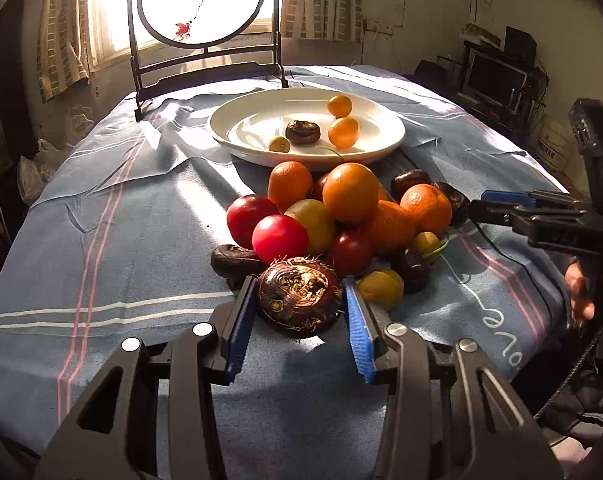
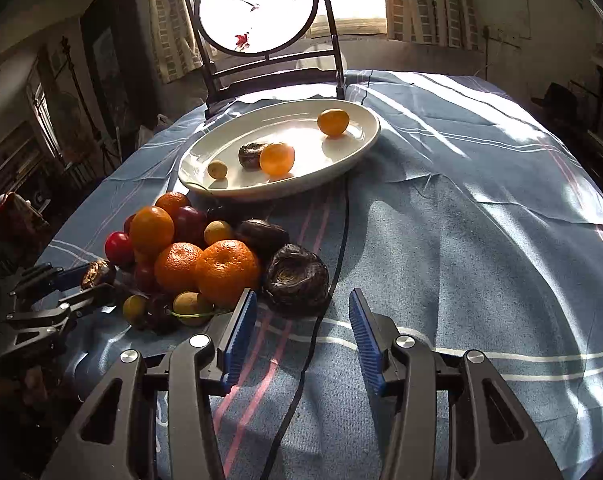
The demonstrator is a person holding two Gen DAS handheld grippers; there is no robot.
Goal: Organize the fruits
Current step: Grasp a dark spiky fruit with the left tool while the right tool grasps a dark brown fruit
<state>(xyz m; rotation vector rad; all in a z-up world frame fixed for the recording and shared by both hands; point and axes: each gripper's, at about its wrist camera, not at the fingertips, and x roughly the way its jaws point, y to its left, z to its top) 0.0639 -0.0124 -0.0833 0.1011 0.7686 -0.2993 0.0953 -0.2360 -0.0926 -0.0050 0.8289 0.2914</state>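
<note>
A pile of fruit lies on the blue cloth: oranges (image 1: 350, 192), red fruits (image 1: 279, 239), small yellow fruits (image 1: 381, 289) and dark brown water chestnuts. My left gripper (image 1: 300, 304) is shut on a hairy brown water chestnut (image 1: 299, 300) at the pile's near edge, both blue pads touching it. It also shows in the right wrist view (image 2: 97, 273). My right gripper (image 2: 303, 312) is open, just short of another water chestnut (image 2: 296, 278) beside an orange (image 2: 227, 272). A white plate (image 1: 377, 148) behind holds two kumquats, a chestnut and a small yellow fruit.
A dark-framed round screen (image 1: 201, 0) stands at the table's far edge before a bright window. A black cable (image 2: 333, 272) runs across the cloth under my right gripper. Bare striped cloth (image 2: 481, 240) spreads to the right of the pile.
</note>
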